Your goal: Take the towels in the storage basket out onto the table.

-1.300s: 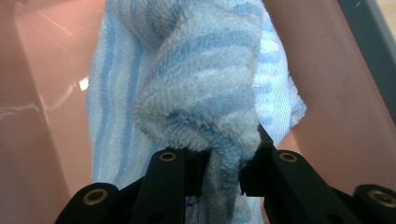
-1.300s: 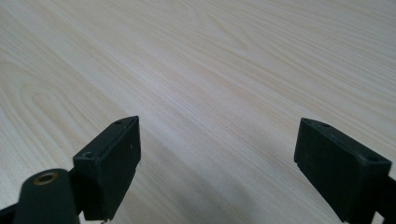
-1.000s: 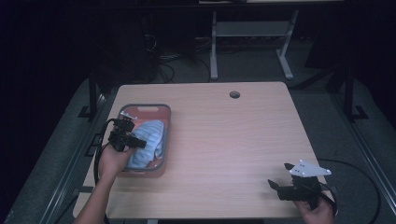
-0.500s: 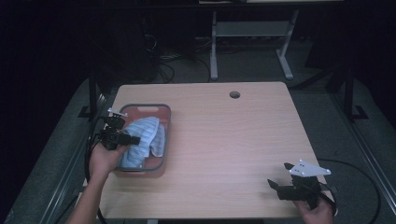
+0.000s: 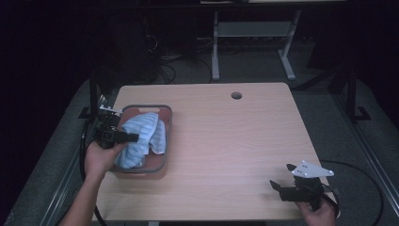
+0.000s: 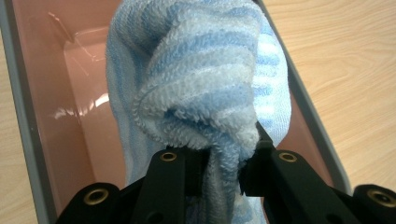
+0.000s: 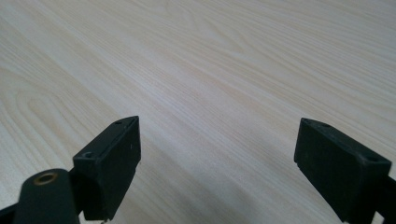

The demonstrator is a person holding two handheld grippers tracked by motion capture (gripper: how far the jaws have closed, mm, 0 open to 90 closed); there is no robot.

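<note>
**Left tongs clamped on striped towel over pink bin; right tongs idle and apart**

Left tongs (image 5: 133, 137): jaws drawn together on a bunched fold of the blue-and-white striped towel (image 5: 143, 139). In the left gripper view the terry cloth (image 6: 201, 88) is pinched between the two black jaws, puckered where they meet it, with the rest of the fabric bulging above and hanging past the grip. The left hand (image 5: 101, 157) holds the tool at the left edge of the desk (image 5: 235, 150), pointing rightward across the bin.

Towel position: partly lifted, draped over the pink bin (image 5: 162, 113), which has a grey rim. The lower part of the cloth lies inside the bin; the gathered upper part rises above the rim at the tongs. In the left gripper view the bin's bare pink inner wall (image 6: 51, 93) shows to the left of the cloth, and its grey rim runs along both sides.

Bin position: left portion of the desk, near the left edge.

Right tongs (image 5: 281, 187): jaws well apart, nothing between them. The right gripper view shows bare wood grain (image 7: 210, 70) between the two jaws. The right hand (image 5: 320, 212) holds this tool at the near right corner of the desk, well apart from bin and towel.

Desk: a round cable hole (image 5: 236, 95) near the far edge.
</note>
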